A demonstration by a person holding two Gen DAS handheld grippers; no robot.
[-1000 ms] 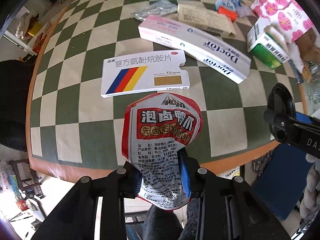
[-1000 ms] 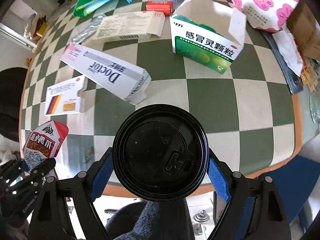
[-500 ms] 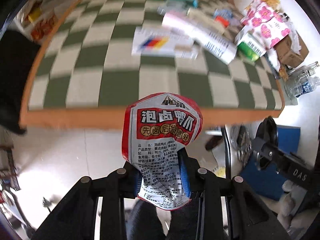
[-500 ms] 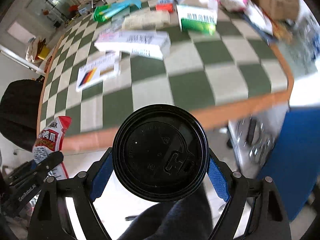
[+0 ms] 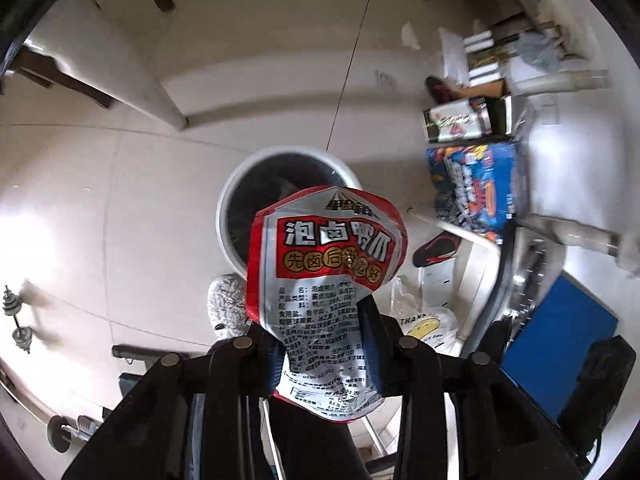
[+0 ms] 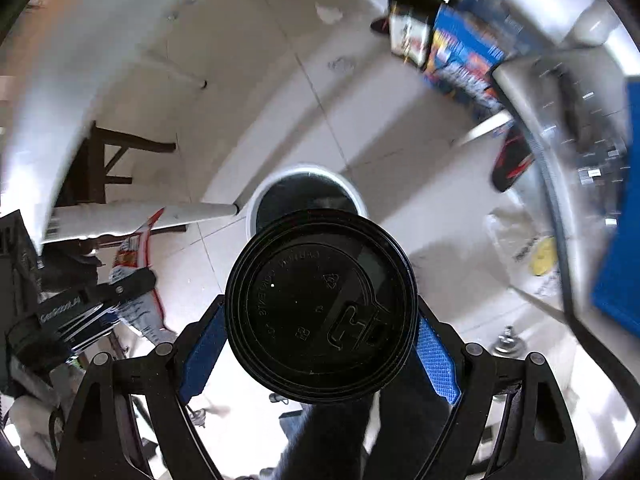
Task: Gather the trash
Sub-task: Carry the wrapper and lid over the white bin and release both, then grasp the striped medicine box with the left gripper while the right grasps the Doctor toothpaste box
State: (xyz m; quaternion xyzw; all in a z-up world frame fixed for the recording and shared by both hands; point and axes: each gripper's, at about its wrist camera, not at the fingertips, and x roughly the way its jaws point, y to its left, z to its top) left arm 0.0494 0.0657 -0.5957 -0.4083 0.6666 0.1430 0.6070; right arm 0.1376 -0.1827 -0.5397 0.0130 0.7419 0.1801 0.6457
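My left gripper (image 5: 322,344) is shut on a red and silver snack wrapper (image 5: 324,268) and holds it above a white round trash bin (image 5: 240,200) with a dark liner on the floor. My right gripper (image 6: 320,344) is shut on a black plastic cup lid (image 6: 320,304), also held over the same bin (image 6: 264,196). The left gripper with the wrapper (image 6: 136,276) shows at the left of the right wrist view.
The floor is pale tile. Blue and dark boxes (image 5: 476,184) and a red-black slipper (image 5: 436,250) lie right of the bin. A metal rack (image 6: 560,184) and blue panel (image 5: 556,344) stand at the right. Table legs (image 5: 160,92) are behind the bin.
Both grippers swung away from the checkered table and down towards the floor. They now hang over the trash bin, each still holding its item.
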